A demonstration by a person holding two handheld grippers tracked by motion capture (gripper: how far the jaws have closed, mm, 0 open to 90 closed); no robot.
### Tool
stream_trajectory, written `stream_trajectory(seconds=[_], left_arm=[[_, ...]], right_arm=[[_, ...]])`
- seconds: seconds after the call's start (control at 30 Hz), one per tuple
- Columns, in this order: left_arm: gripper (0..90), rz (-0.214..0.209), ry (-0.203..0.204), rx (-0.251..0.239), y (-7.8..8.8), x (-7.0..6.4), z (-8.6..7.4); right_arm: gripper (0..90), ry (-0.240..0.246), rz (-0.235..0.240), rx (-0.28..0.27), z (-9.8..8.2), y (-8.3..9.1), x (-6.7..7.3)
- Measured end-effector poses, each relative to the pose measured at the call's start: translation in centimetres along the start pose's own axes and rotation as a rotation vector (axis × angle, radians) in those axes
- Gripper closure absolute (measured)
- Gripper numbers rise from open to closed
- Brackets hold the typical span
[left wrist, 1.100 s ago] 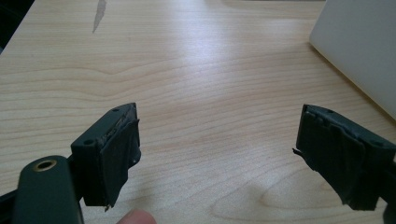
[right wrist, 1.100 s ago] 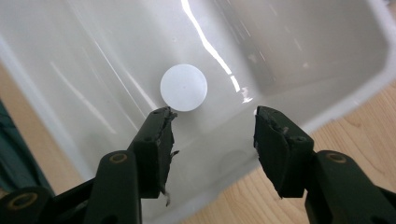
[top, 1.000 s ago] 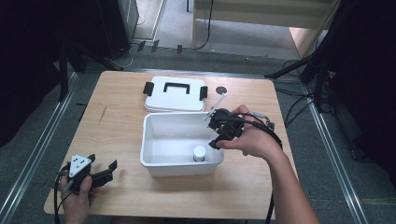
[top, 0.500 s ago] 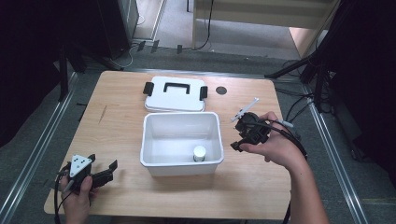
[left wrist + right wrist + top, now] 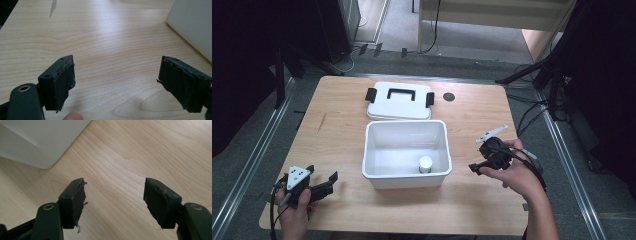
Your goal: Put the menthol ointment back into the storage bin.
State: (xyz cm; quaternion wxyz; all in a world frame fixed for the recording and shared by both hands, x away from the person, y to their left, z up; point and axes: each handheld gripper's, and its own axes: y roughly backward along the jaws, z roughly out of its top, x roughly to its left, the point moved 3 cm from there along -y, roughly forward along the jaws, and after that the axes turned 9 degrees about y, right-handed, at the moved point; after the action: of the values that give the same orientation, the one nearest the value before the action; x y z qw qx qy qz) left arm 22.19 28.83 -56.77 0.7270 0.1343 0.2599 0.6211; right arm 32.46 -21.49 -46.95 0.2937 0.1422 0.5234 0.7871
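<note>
We see a pale wooden tabletop [image 5: 337, 150] with a small dark round disc [image 5: 449, 96] near its far edge and a thin grey streak [image 5: 321, 121] toward its left side. It stands on a grey floor [image 5: 412, 65], with a metal rail [image 5: 252, 165] along its left and another rail [image 5: 569, 170] along its right. Black cables [image 5: 532, 112] trail over the floor at the right, and light wooden furniture [image 5: 492, 10] stands beyond.

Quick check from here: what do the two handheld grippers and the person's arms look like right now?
Both grippers are black with two blocky jaws whose pads look frayed. The left gripper carries a grey three-cornered plate on top; the right gripper has a white strip sticking out. Black cables trail from each. The forearms are bare, no sleeves visible.
</note>
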Motion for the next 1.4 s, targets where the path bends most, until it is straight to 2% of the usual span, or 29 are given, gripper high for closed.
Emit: stream_trajectory(seconds=[0.13,0.37,0.47,0.57,0.6,0.8,1.0,1.2,1.27,1.4], left_arm=[[14.6,0.001,0.0,-0.001,0.0,0.0,0.0],[14.5,0.001,-0.002,0.0,0.0,0.0,0.0],[14.5,-0.004,0.002,0.001,0.0,0.0,0.0],[14.5,-0.017,0.019,0.005,0.0,0.2,0.0],[14.5,-0.021,0.021,0.005,0.0,0.2,0.0],[14.5,-0.015,0.017,0.005,0.1,0.2,-0.1],[14.5,-0.008,0.022,0.009,0.1,0.2,-0.1],[14.5,-0.01,0.029,0.015,0.0,0.2,0.0],[14.5,-0.012,0.031,0.017,0.0,0.3,0.0],[14.5,-0.017,0.03,0.018,0.0,0.3,0.0]], right_arm=[[27.5,-0.048,-0.017,-0.07,-1.8,-0.5,-0.3],[13.6,-0.136,-0.104,-0.179,-5.4,-1.4,-0.4],[12.9,-0.186,-0.127,-0.248,-7.1,-1.7,-0.2],[11.1,-0.26,-0.138,-0.331,-9.1,-2.2,-0.3],[10.2,-0.31,-0.145,-0.374,-10.2,-2.5,-0.3],[9.7,-0.382,-0.152,-0.48,-12.8,-3.0,0.0],[10.1,-0.474,-0.192,-0.6,-14.3,-3.2,-0.4],[12.8,-0.503,-0.239,-0.633,-14.9,-3.3,-0.3],[13.0,-0.532,-0.254,-0.639,-15.1,-3.4,-0.3],[13.0,-0.543,-0.281,-0.645,-15.1,-3.3,-0.1]])
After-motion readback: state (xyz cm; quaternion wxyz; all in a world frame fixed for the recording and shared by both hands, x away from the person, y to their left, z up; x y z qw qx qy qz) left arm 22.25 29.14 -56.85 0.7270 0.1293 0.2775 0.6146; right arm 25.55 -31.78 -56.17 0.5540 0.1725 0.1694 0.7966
